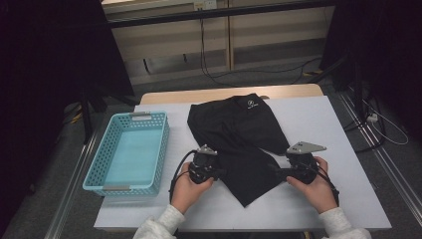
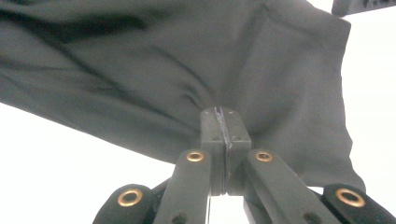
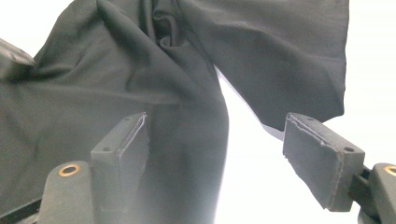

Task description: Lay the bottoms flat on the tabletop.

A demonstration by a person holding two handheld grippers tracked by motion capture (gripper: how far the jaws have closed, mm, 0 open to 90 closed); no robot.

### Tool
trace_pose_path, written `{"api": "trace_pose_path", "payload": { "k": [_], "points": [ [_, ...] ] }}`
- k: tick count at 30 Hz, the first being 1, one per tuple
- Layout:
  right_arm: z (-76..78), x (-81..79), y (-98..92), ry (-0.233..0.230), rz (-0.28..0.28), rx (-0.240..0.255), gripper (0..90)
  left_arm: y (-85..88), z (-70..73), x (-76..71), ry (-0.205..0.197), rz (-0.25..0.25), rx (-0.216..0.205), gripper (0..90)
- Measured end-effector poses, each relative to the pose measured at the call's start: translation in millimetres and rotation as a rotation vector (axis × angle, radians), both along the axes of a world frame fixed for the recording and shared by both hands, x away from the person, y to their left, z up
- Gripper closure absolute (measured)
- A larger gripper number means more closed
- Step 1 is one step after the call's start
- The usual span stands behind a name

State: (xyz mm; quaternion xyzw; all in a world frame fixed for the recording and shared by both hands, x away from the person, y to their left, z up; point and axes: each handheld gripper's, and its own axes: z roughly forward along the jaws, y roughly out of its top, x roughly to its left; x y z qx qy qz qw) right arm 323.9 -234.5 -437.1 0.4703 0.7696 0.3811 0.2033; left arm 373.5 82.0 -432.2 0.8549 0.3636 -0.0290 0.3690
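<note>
Here a pair of black shorts (image 1: 234, 134) lies spread on the white table top (image 1: 318, 124), waistband toward the far edge, its two legs reaching to the near edge. The cloth is thin, matte and smooth, rumpled into soft folds; a small white logo sits by the waistband, too small to read. The left gripper (image 2: 225, 122) has its two black pads pressed flat together on a pinch of the shorts' left leg edge, the fabric puckering into creases at the bite. The right gripper (image 3: 215, 149) stands wide apart, its rubbery block pads either side of the other leg, holding nothing; whether the pads brush the cloth I cannot tell. By the left edge sits a pale blue plastic basket (image 1: 97, 167) with lattice walls. Both sleeves are cut off at the near edge.
</note>
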Motion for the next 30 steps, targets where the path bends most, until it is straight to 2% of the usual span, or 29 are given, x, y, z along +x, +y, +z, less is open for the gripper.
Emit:
{"api": "trace_pose_path", "payload": {
  "k": [4,9,14,19,23,28,30],
  "points": [
    [0.5,-1.0,0.5,0.007,0.007,0.009,23.1,17.1,3.3,4.4,0.018,0.026,-0.007,89.9],
    [-0.1,-1.6,7.9,0.023,0.025,0.01,25.5,32.5,7.4,7.3,0.015,0.063,-0.016,89.8],
    [-5.0,-0.5,18.7,0.04,0.06,-0.004,27.2,41.2,14.5,9.4,-0.013,0.1,-0.008,89.7],
    [-7.5,0.7,29.0,0.043,0.069,-0.011,25.4,43.1,13.5,10.2,-0.002,0.111,-0.023,89.5],
    [-10.8,1.5,31.2,0.071,0.078,-0.007,34.8,42.5,13.4,9.8,-0.006,0.107,-0.022,89.4],
    [-16.5,1.8,35.9,0.105,0.138,-0.021,51.8,39.9,10.0,11.3,-0.013,0.119,-0.021,89.3],
    [-16.3,2.1,38.3,0.096,0.151,-0.034,66.5,39.4,7.6,14.8,-0.025,0.129,-0.016,89.3]
  ]
}}
